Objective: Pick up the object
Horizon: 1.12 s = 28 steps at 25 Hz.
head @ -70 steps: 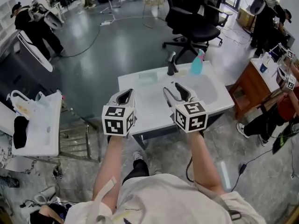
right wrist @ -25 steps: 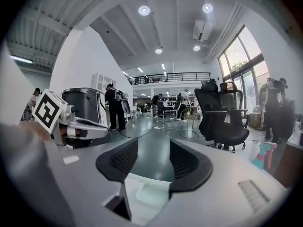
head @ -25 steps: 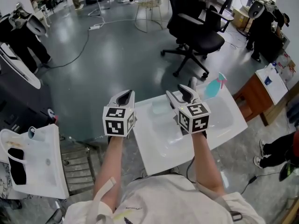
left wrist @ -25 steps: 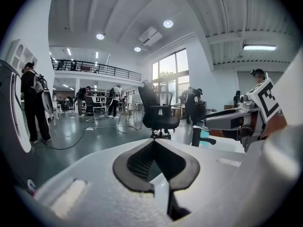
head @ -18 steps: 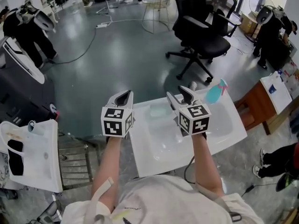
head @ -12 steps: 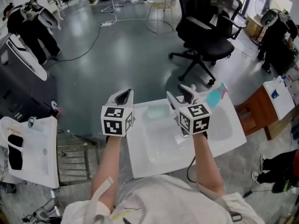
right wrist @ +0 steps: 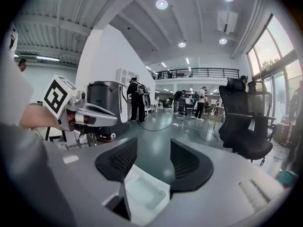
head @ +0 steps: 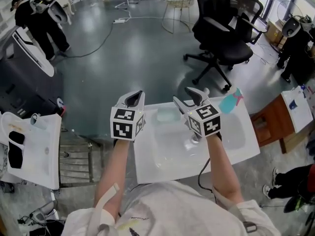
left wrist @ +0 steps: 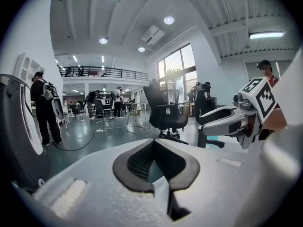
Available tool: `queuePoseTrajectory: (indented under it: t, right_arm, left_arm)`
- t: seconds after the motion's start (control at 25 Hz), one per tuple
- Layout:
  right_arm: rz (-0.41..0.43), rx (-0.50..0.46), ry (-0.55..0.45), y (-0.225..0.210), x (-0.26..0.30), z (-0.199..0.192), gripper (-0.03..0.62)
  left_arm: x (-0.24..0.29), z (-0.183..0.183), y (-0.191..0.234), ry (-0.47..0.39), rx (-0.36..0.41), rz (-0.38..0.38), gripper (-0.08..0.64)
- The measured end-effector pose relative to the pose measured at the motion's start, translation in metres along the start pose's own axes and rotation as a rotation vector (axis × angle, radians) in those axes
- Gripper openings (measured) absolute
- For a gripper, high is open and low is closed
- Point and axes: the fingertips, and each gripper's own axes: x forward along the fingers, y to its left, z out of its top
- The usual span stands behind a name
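Head view shows the left gripper [head: 135, 97] clenched empty and the right gripper [head: 190, 97] released over the white table [head: 162, 161], whose far recess holds 1 pale green bar [head: 168, 116], probably light, slippery soap, best pinched across its narrow sides.

The spray bottle [head: 230, 103] stood at the sink top's [head: 162, 157] far-right corner, office chair [head: 224, 31] behind, desk [head: 266, 130] right of it.

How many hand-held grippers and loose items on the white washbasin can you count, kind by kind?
Hand-held two-jaw grippers with marker cubes: 2 (left gripper, right gripper)
Teal plastic spray bottle with pink trigger: 1
Pale green rectangular block: 1
Total: 4
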Motion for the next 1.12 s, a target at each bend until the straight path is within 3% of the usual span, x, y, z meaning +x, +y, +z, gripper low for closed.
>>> queuePoseTrajectory:
  t: [0.76,1.12]
  right_arm:
    - [0.321,-0.329,0.343,0.05,0.026,-0.076,0.212]
    - [0.403,-0.433,0.487,0.055,0.036,-0.126,0.209]
  left_arm:
    - [-0.015,-0.017,-0.005,0.024,-0.01,0.023,0.002]
    - [-0.019,-0.023,0.0,0.037,-0.017,0.042,0.002]
